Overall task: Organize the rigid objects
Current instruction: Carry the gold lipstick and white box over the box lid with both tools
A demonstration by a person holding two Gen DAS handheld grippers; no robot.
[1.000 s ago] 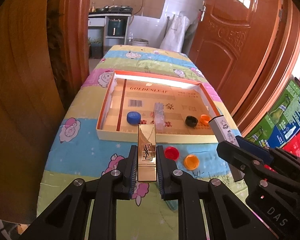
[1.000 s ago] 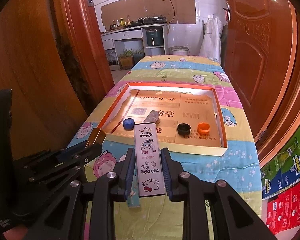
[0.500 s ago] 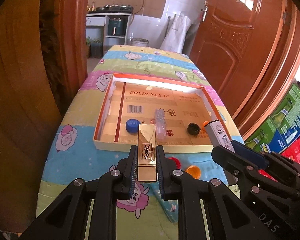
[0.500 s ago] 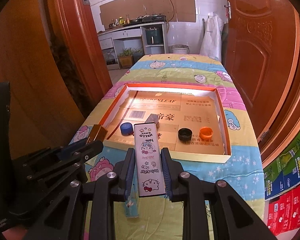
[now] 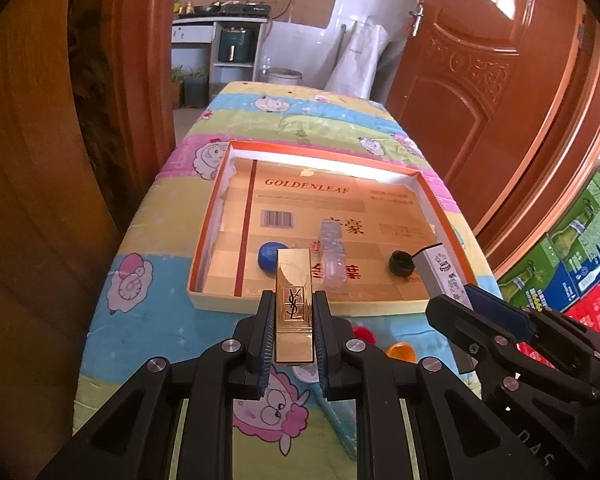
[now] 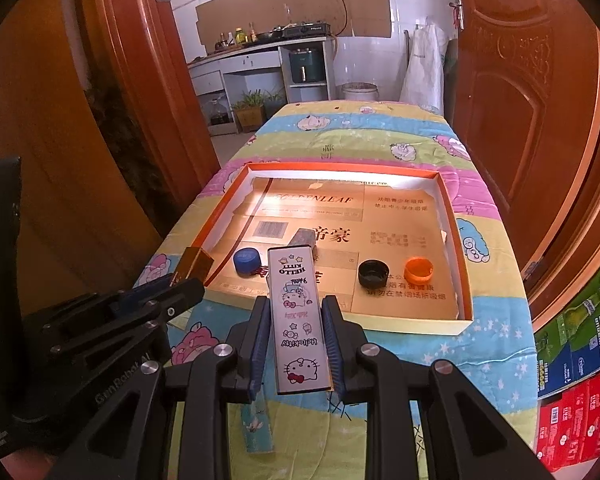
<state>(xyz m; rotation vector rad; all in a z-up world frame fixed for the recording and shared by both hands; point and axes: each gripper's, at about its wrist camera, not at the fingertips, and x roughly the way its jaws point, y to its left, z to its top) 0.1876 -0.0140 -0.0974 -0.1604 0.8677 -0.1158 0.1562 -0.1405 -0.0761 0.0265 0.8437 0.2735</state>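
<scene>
The left tongs (image 5: 294,312) clamp a gold box (image 5: 294,304) stamped YSL. The right tongs (image 6: 296,332) grip a white HELLO KITTY box (image 6: 298,316), and the tray (image 6: 462,240) reads GOLDENLEAF

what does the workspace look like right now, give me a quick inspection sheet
surface: table under a cartoon-print cloth.
job's things: shallow box tray holds a blue cap, black cap, orange cap and a clear plastic case.
clutter: red cap and another orange cap on the cloth, outside the tray.
grippers: left gripper shut on gold YSL box; right gripper shut on Hello Kitty box.
cables: wire hanging on the far wall.
surroundings: wooden doors, kitchen counter, drink cartons.
</scene>
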